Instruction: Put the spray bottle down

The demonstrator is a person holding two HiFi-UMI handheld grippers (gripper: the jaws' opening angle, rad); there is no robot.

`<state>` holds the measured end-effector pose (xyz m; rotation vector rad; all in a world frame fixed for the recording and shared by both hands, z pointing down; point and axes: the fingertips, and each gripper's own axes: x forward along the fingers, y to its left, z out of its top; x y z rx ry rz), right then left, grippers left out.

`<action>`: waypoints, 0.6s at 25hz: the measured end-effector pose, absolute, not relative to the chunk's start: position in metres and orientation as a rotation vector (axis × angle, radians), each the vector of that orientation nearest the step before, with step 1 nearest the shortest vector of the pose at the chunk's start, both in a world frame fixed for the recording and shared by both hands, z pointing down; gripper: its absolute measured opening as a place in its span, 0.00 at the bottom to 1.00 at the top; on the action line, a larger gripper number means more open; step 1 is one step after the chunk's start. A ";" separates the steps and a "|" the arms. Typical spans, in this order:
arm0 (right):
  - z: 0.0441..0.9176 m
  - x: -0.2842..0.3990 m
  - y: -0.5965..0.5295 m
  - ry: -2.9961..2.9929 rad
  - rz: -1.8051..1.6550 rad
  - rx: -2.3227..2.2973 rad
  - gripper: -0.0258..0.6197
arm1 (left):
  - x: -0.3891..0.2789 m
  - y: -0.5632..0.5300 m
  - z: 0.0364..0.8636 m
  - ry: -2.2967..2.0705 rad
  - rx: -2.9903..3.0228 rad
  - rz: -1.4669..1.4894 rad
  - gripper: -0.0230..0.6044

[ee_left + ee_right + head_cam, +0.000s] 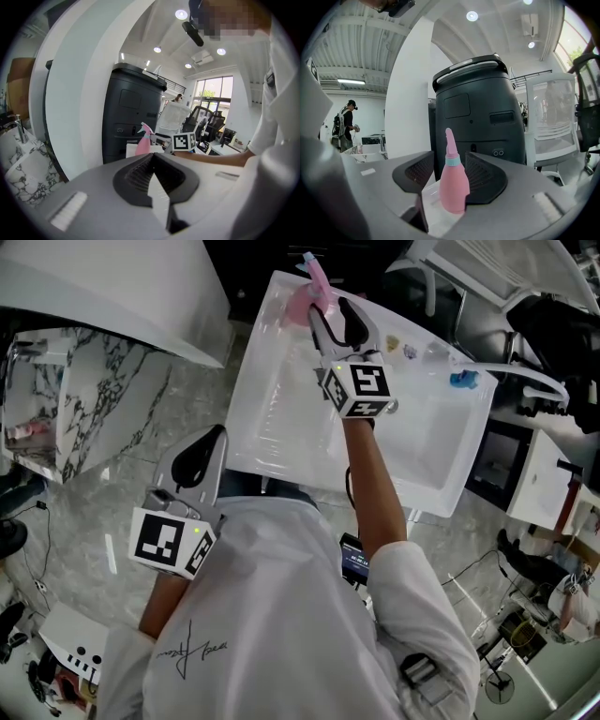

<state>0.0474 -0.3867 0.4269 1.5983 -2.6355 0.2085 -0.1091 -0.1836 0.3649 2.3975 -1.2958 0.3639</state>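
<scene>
The pink spray bottle (312,296) stands upright at the far corner of the white table (281,399). My right gripper (337,320) reaches out to it and is open. In the right gripper view the spray bottle (453,180) rests on the table corner (436,206) between the spread jaws, with a gap on its left side. My left gripper (197,460) hangs low beside the person's body, off the table, shut with nothing in it. From the left gripper view (153,161) the spray bottle (142,143) and the right gripper's marker cube (184,140) show in the distance.
A blue item (459,381) and small bits (394,343) lie on the table's right part. A tall dark bin (478,108) stands behind the table corner. A marble counter (66,399) is at the left. Another person (344,126) stands far back.
</scene>
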 end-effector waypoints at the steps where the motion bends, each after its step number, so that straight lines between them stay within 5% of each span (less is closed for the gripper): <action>1: 0.425 0.048 -0.385 -2.638 0.210 1.601 0.34 | -0.108 -0.182 0.364 -1.297 2.399 0.362 0.12; 15: 0.408 0.069 -0.352 -2.663 0.220 1.576 0.34 | -0.101 -0.171 0.346 -1.380 2.408 0.304 0.12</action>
